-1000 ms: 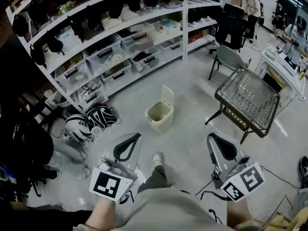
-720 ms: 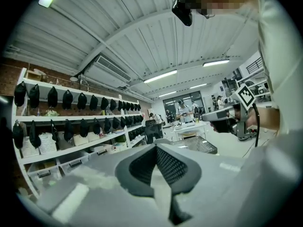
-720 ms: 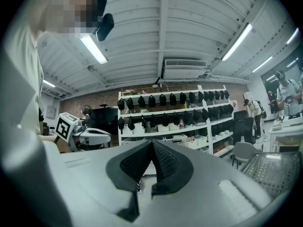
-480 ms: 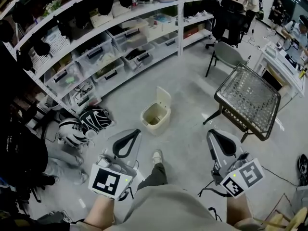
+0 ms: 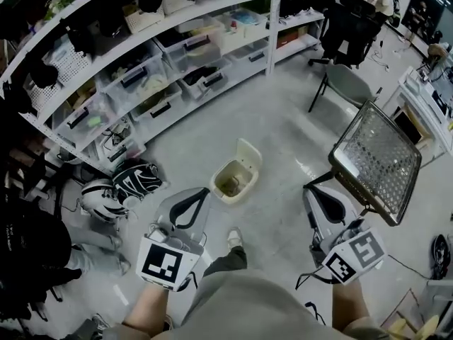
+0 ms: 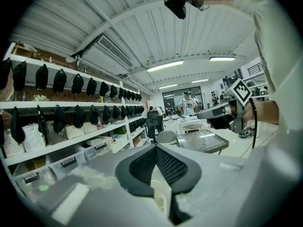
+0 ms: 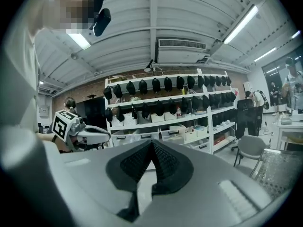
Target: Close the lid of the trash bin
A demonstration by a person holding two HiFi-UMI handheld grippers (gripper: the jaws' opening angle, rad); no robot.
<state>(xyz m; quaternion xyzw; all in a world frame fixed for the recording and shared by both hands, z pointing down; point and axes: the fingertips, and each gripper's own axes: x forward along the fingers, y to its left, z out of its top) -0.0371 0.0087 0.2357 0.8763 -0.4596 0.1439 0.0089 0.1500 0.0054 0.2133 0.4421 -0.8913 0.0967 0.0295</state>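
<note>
A cream trash bin (image 5: pixel 232 180) stands on the grey floor, straight ahead in the head view. Its lid (image 5: pixel 249 154) is raised upright at the far side and some rubbish lies inside. My left gripper (image 5: pixel 200 193) hangs in the air just left of the bin, on the near side, its jaws shut on nothing. My right gripper (image 5: pixel 308 188) is held well to the right of the bin, also shut and empty. The left gripper view shows my left gripper (image 6: pixel 155 148) with pads meeting. In the right gripper view, the pads of my right gripper (image 7: pixel 152 142) also meet.
Long white shelves (image 5: pixel 177 48) with plastic crates run along the back. Helmets and bags (image 5: pixel 131 181) lie on the floor at left. A glass-topped metal table (image 5: pixel 375 160) stands at right, a grey chair (image 5: pixel 350 85) beyond it. The person's shoe (image 5: pixel 232 238) is near the bin.
The head view has shifted forward and tilted, so the bin sits lower and nearer to the grippers, and the table has slid right. Both grippers stay shut, and the lid stays up.
</note>
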